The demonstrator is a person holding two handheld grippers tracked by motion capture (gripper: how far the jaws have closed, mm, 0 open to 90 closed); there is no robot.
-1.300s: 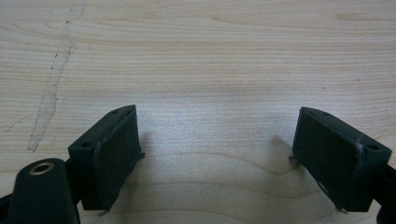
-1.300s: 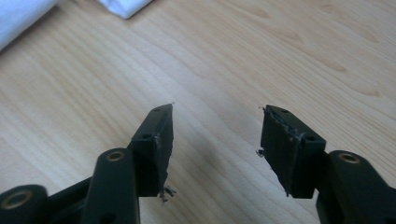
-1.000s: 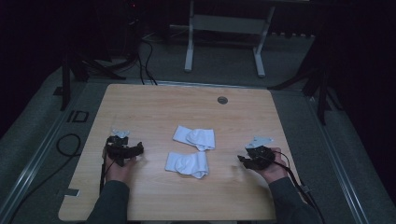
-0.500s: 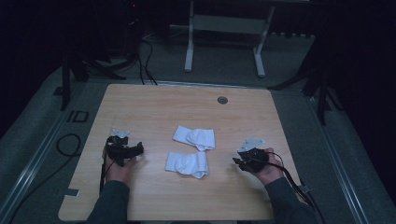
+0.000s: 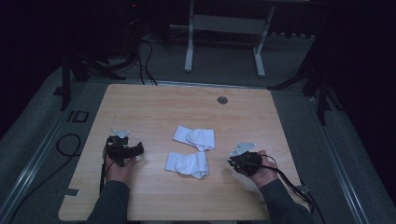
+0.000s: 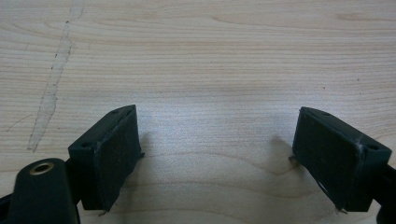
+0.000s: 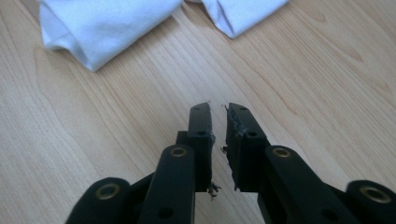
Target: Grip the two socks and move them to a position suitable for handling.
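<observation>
Two white folded socks lie mid-tabletop [image 5: 140, 107], the near sock [image 5: 187, 164] just in front of the far sock [image 5: 194, 138], apart; right hand-held gripper [image 5: 232, 163] near the near sock's right end, not touching, jaws just been closing to a narrow slit, nothing between them; left hand-held gripper [image 5: 138, 149] well left of the socks, jaws spread wide over bare wood.

Dim lab: bare wooden table [image 5: 154, 107], floor cables [image 5: 144, 60].

two socks [image 5: 194, 150] mid-table [image 5: 154, 102], grippers flanking
</observation>
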